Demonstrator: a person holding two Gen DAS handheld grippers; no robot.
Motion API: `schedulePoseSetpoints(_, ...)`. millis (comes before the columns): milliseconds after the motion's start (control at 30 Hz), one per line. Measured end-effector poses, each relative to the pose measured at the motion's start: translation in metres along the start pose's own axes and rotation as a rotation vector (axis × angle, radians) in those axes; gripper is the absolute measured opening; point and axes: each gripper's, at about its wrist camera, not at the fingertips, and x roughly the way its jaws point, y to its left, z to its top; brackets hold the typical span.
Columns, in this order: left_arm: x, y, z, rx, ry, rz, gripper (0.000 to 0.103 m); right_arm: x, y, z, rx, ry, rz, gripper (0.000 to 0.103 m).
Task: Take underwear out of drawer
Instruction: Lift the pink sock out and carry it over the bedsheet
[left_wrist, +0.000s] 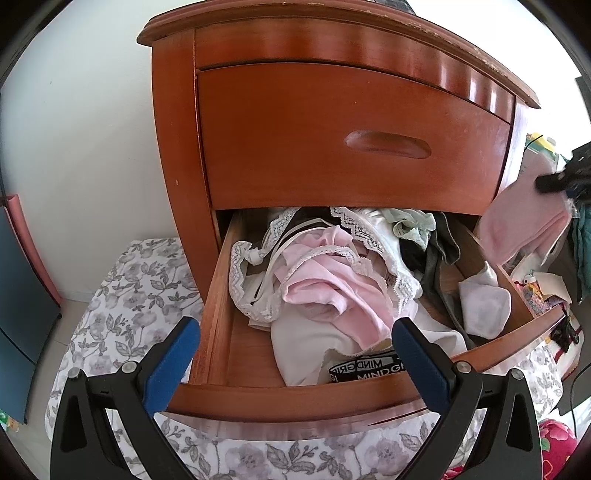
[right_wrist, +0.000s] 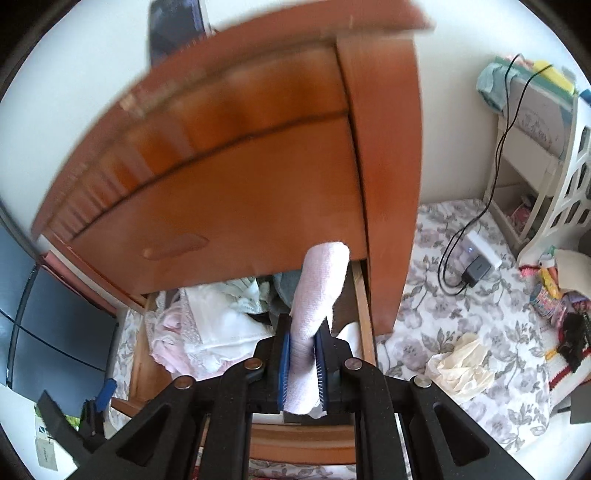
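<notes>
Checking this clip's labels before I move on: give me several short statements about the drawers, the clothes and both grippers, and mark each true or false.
1. The lower drawer stands pulled out with clothes inside. True.
2. The upper drawer is pulled out too. False: it sits flush in the wooden nightstand.
3. The right gripper is clamped on a pale pink garment. True.
4. The left gripper is shut on a white sock. False: its jaws stand wide apart with nothing between the pads; the white sock lies at the drawer's right side.
5. The pink garment lies flat in the drawer. False: it hangs from the right gripper, clear of the pile.
</notes>
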Motion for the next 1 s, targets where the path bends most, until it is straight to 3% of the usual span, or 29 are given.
schedulePoseSetpoints(233,-0.002,0.001,0.001,-0.007,-0.012,-0.011,0.103,-0.052,-0.024,0.013,0.025,-0.124,-0.080,0.013)
schedulePoseSetpoints(433,-0.002,0.001,0.001,-0.008,-0.011,-0.008,0.103,-0.067,-0.068,0.010,0.104,-0.138,-0.195,0.013)
schedulePoseSetpoints(533,-0.002,0.000,0.001,-0.006,-0.011,-0.008,0.103,-0.063,-0.094,0.005,0.147,-0.120,-0.258,0.013)
schedulePoseSetpoints(767,0.000,-0.002,0.001,-0.001,-0.007,-0.003,0.103,-0.023,-0.164,-0.026,0.291,0.015,-0.373,0.013)
schedulePoseSetpoints(1000,0.001,-0.004,0.001,0.008,-0.007,0.004,0.103,0.031,-0.197,-0.064,0.364,0.164,-0.371,0.013)
